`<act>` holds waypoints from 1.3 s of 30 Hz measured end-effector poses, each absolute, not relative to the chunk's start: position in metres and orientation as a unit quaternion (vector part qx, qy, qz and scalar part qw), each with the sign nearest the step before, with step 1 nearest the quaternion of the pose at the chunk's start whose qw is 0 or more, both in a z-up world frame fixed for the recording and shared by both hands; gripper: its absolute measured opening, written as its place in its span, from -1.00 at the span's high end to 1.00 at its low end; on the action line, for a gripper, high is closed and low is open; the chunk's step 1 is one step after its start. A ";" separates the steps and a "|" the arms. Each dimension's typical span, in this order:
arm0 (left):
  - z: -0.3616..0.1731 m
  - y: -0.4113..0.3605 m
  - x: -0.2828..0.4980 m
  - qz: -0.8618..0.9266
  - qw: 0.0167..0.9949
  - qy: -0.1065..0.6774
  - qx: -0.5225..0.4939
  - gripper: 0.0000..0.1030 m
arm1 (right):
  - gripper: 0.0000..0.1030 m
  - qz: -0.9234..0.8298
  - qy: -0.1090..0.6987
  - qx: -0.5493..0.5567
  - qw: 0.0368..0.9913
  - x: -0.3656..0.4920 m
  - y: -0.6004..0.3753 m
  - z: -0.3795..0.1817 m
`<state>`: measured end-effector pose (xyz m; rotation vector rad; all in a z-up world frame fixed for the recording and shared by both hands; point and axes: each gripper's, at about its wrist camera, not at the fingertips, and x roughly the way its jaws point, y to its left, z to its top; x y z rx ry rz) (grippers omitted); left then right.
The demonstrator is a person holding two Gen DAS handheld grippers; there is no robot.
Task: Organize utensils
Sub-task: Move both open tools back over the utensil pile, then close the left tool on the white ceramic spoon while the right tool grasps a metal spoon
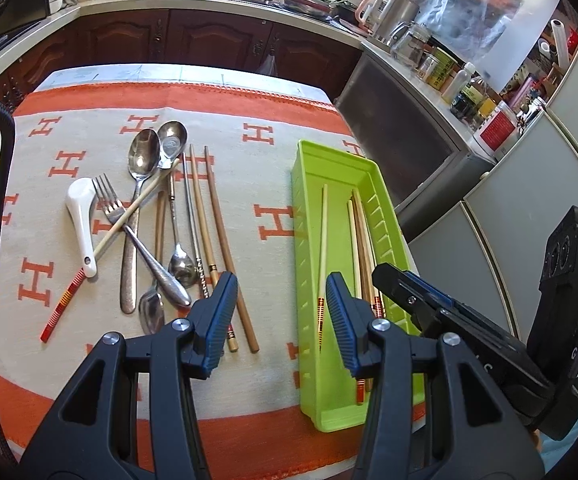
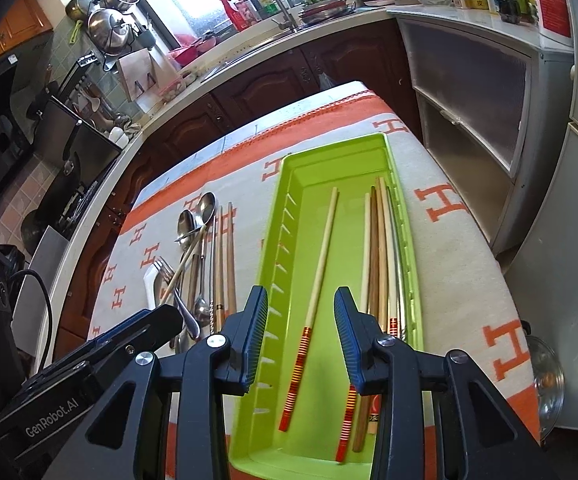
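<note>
I see both hand-held grippers, left point(image 1: 281, 312) and right point(image 2: 301, 332), part open and empty above the green tray point(image 2: 285, 216). Chopsticks point(image 2: 321, 256) lie inside it (spoons point(image 1: 141, 160) and fork point(image 1: 109, 204) remain left of the tray).

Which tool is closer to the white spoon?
Left. The left tool hangs open over the cloth between the pile and the green tray, with the white spoon just across the pile. The right tool is open over the tray, farther off.
</note>
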<state>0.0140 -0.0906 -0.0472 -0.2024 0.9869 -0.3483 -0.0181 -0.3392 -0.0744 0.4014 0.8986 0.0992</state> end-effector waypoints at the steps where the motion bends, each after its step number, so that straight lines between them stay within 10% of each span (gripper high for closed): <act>1: -0.047 -0.088 0.013 -0.164 0.861 0.470 -0.098 0.17 | 0.31 0.049 0.432 0.190 0.880 -0.018 -0.336 -0.074; 39: -0.080 0.069 0.019 -0.074 0.869 0.466 -0.152 0.17 | 0.31 0.098 0.473 0.082 0.872 0.023 -0.211 -0.065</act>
